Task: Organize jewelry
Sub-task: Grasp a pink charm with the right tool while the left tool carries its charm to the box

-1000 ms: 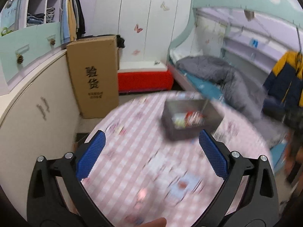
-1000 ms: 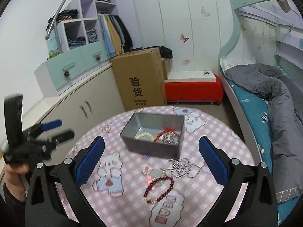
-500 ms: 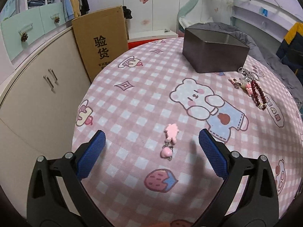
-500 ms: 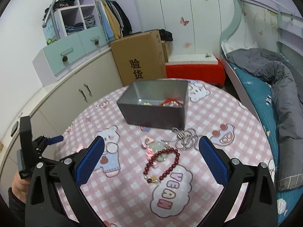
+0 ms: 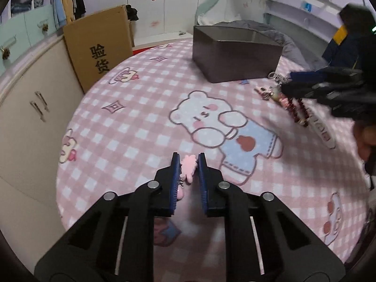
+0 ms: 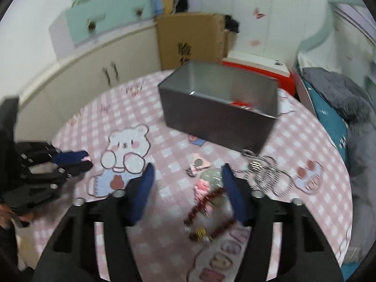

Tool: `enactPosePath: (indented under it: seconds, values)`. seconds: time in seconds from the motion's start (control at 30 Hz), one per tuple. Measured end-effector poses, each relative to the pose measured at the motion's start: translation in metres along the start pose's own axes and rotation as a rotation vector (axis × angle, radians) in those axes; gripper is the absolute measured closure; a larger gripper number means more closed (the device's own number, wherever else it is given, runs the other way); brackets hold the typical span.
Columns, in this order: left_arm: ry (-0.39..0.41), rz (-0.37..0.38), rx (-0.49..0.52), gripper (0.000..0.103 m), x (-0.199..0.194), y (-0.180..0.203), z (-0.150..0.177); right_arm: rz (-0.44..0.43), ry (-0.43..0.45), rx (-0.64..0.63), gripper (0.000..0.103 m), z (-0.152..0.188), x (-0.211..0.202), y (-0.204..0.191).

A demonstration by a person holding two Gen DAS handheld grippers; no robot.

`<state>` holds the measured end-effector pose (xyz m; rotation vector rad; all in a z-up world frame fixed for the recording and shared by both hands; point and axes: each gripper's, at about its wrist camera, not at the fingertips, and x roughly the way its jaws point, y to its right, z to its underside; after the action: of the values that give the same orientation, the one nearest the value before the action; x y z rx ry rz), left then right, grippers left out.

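A pink charm (image 5: 188, 167) lies on the pink checked tablecloth (image 5: 141, 117). My left gripper (image 5: 189, 157) is closing on the charm, and both blue pads touch its sides. My right gripper (image 6: 188, 166) hangs low over a heap of jewelry, its jaws closing. A dark red bead bracelet (image 6: 206, 199) and a pink flower piece (image 6: 202, 185) lie between its fingers, untouched by the pads. A silver chain (image 6: 265, 174) lies just right of them. Behind stands the open grey tin box (image 6: 211, 122) with something red inside. The left wrist view shows the right gripper (image 5: 324, 87) over the bracelet (image 5: 298, 112).
A cardboard box (image 5: 101, 47) and cream cabinets (image 5: 30, 108) stand beyond the table's left edge. A red chest (image 6: 258, 68) and a bed with a grey quilt (image 6: 340, 108) lie behind and to the right. A person's hand (image 6: 9, 211) holds the left gripper.
Both grippers have sunk toward the table. The left jaws went from wide open to closed around the pink charm. The right jaws narrowed over the bracelet heap.
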<state>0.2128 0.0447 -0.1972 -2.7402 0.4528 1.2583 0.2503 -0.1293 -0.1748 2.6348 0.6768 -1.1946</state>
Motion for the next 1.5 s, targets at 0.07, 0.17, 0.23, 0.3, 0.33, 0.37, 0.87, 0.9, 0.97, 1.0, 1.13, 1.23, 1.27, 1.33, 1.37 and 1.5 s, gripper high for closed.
enactPosePath:
  seconds: [0.07,0.17,0.23,0.3,0.33,0.37,0.87,0.9,0.97,1.0,1.13,1.23,1.27,1.33,1.37,1.5]
  values:
    - [0.004,0.021,-0.019,0.088,0.001,-0.002,-0.002,0.010,-0.030,-0.027,0.059,-0.004,0.015,-0.003]
    - [0.014,0.039,-0.043,0.088,0.001,-0.005,-0.004,0.054,-0.063,-0.072,0.075,-0.005,0.031,-0.005]
    - [0.024,0.046,-0.059,0.088,0.000,-0.008,-0.007,0.051,-0.086,-0.073,0.089,-0.004,0.034,-0.004]
    - [0.037,0.057,-0.085,0.088,-0.001,-0.012,-0.009,0.037,-0.097,-0.090,0.091,0.000,0.034,-0.005]
    - [0.044,0.060,-0.094,0.088,-0.002,-0.014,-0.011,0.032,-0.090,-0.105,0.091,0.003,0.033,-0.006]
    - [0.052,0.060,-0.101,0.088,-0.003,-0.015,-0.013,0.028,-0.086,-0.104,0.091,0.004,0.033,-0.005]
    - [0.210,0.150,-0.097,0.088,-0.039,0.003,-0.092,-0.174,0.158,0.041,0.091,-0.043,-0.057,0.024]
    - [0.225,0.164,-0.093,0.088,-0.042,0.006,-0.105,-0.170,0.175,0.043,0.091,-0.051,-0.063,0.026]
    - [0.236,0.187,-0.084,0.087,-0.042,0.012,-0.128,-0.161,0.206,0.056,0.091,-0.067,-0.074,0.035]
    - [0.236,0.203,-0.084,0.087,-0.040,0.014,-0.142,-0.159,0.217,0.075,0.091,-0.078,-0.077,0.042]
    - [0.213,0.237,-0.085,0.087,-0.024,0.023,-0.180,-0.158,0.207,0.140,0.091,-0.100,-0.071,0.066]
    - [0.169,0.254,-0.106,0.087,-0.001,0.024,-0.199,-0.144,0.169,0.177,0.091,-0.109,-0.053,0.078]
    - [0.148,0.254,-0.119,0.087,0.010,0.023,-0.205,-0.142,0.156,0.189,0.091,-0.110,-0.047,0.081]
    - [0.107,0.244,-0.137,0.078,0.025,0.022,-0.209,-0.136,0.137,0.235,0.088,-0.110,-0.034,0.090]
    - [0.072,0.234,-0.156,0.047,0.035,0.020,-0.212,-0.138,0.132,0.260,0.080,-0.110,-0.030,0.094]
    - [0.115,0.182,-0.241,0.009,0.034,0.003,-0.206,-0.093,0.160,0.370,0.007,-0.095,-0.032,0.113]
